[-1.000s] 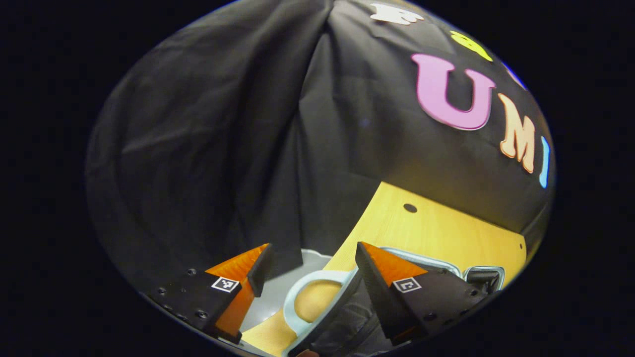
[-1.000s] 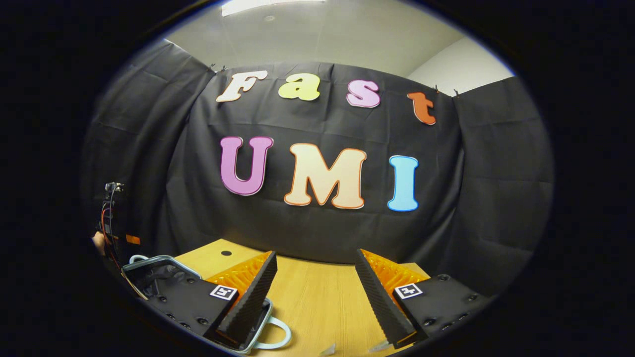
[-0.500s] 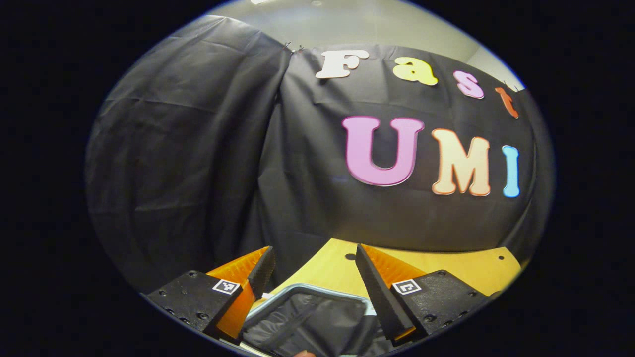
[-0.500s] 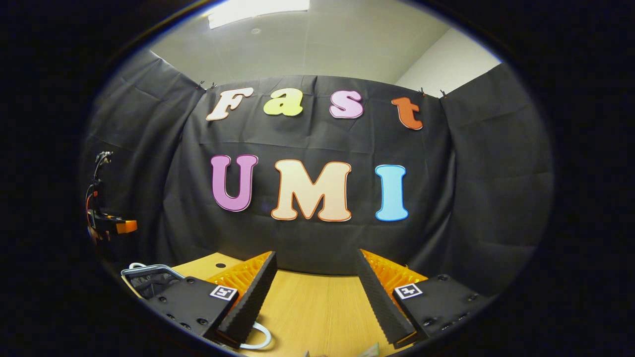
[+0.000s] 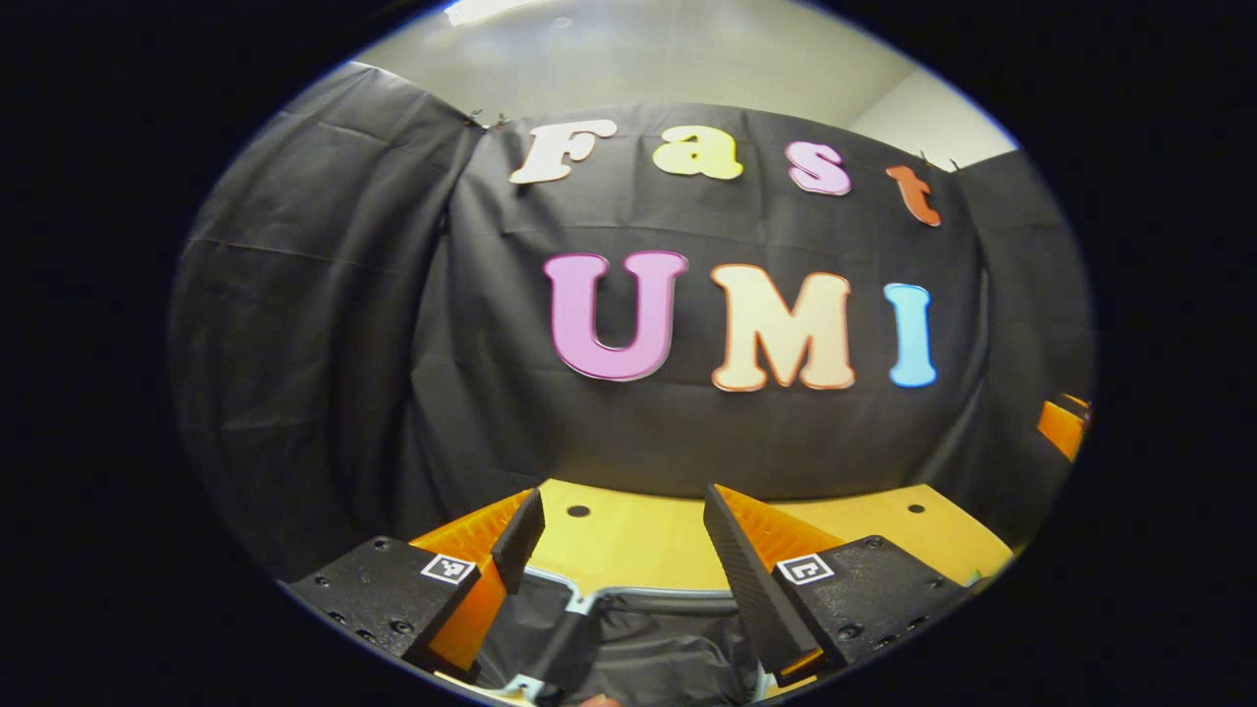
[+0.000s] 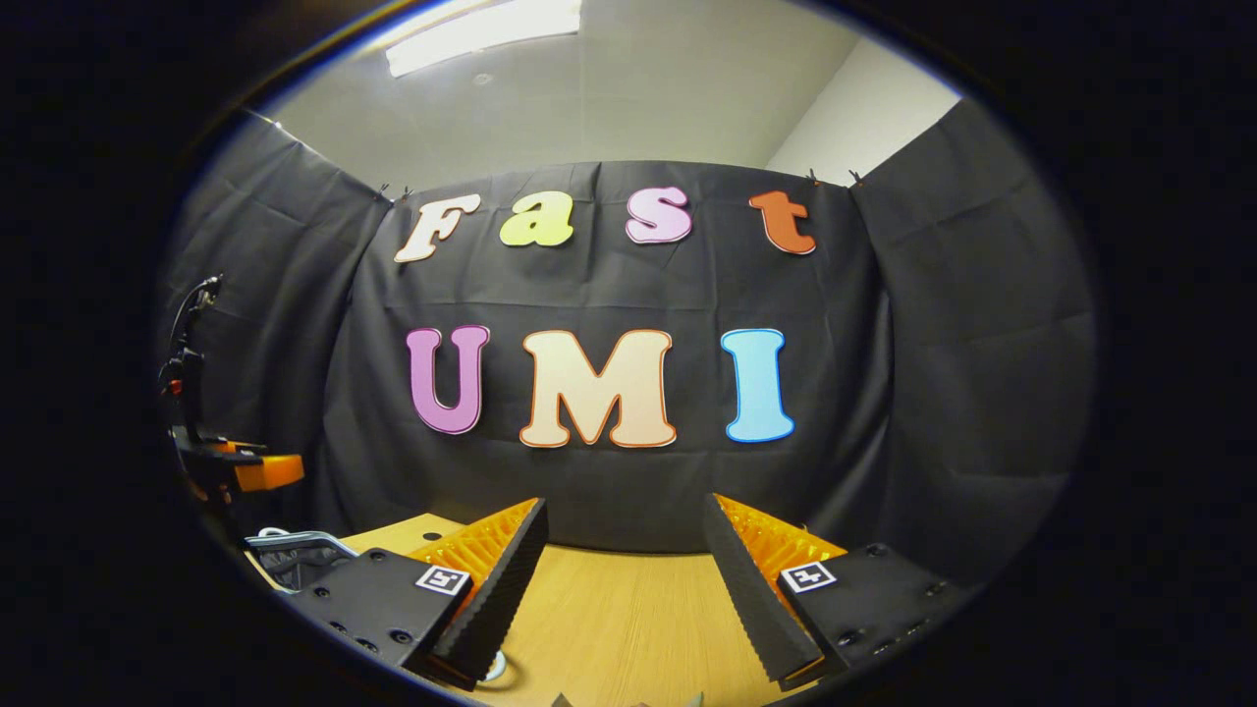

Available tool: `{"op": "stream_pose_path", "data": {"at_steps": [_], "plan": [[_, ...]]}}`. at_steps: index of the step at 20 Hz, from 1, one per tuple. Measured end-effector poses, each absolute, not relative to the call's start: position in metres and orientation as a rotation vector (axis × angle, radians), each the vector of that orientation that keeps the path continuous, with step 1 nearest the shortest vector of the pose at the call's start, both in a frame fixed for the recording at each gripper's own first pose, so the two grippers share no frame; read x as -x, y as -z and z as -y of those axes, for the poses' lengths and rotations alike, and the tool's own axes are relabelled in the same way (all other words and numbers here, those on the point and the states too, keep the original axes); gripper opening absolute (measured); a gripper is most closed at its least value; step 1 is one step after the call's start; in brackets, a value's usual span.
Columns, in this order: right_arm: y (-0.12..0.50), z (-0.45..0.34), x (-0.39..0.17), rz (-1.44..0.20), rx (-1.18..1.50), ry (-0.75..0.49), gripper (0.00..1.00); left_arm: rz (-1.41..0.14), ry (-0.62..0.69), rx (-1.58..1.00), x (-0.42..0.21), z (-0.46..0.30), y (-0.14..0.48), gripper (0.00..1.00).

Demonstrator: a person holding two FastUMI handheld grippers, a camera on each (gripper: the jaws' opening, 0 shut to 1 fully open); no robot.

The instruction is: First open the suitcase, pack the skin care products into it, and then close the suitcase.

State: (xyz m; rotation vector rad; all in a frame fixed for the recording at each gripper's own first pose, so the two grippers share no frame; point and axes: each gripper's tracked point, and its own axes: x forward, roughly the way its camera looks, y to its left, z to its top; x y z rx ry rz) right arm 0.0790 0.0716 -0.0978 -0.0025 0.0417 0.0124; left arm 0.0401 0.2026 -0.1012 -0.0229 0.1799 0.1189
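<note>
Seen in the left gripper view: the left claw [image 5: 617, 550] spread wide, nothing pinched, hanging above the suitcase [image 5: 628, 638]. Open case, dark fabric lining showing, pale rim running between the two fingers [image 5: 518, 538] at the bottom edge. Pale wooden desk [image 5: 638, 540] beyond, with two small round holes near its far edge, then the black cloth wall [image 5: 324, 344]. At the far right edge, a glimpse of part of the other device.

Seen in the right gripper view: the right claw [image 6: 624, 560] also spread apart and holding nothing, poised over bare desk [image 6: 619, 609]. Suitcase [image 6: 295, 558] off to the lower left, partly hidden behind the claw's near finger, its rim and dark lining visible, lid up. Just above it at the left edge, the left claw [image 6: 241, 471] with its cable rising along the cloth wall. Small pale tips at the bottom edge [image 6: 628, 701], too cropped to identify; whether these are the skin care products cannot be told. Above the cloth wall [image 6: 933, 344], a grey ceiling with a lit strip lamp [image 6: 481, 29].
</note>
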Motion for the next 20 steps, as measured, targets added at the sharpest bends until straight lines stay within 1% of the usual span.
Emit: {"op": "stream_pose_path", "data": {"at_steps": [2,3,4,6,7,8,10,14,20], "plan": [[0.098,-0.058,-0.077,-0.040,0.001,-0.011,0.99,-0.216,-0.056,0.034,-0.039,-0.161,0.116,0.95],[0.100,-0.053,-0.078,-0.041,0.001,-0.011,1.00,-0.229,-0.031,0.033,-0.038,-0.144,0.122,0.94],[0.100,-0.046,-0.077,-0.044,0.001,-0.011,0.99,-0.244,-0.006,0.030,-0.037,-0.127,0.128,0.94],[0.105,-0.034,-0.074,-0.054,0.003,-0.011,1.00,-0.271,0.047,0.026,-0.033,-0.092,0.144,0.95],[0.107,-0.028,-0.072,-0.061,0.004,-0.010,1.00,-0.286,0.075,0.030,-0.030,-0.074,0.152,0.94],[0.109,-0.022,-0.070,-0.066,0.006,-0.009,1.00,-0.302,0.099,0.026,-0.026,-0.059,0.160,0.95],[0.111,-0.011,-0.067,-0.071,0.007,-0.007,1.00,-0.343,0.140,0.023,-0.021,-0.033,0.178,0.95],[0.119,0.005,-0.060,-0.087,0.013,-0.010,1.00,-0.436,0.202,0.039,-0.004,0.013,0.221,0.95],[0.137,0.026,-0.048,-0.124,0.032,-0.013,0.99,-0.531,0.247,0.074,0.022,0.059,0.265,0.96]]}}
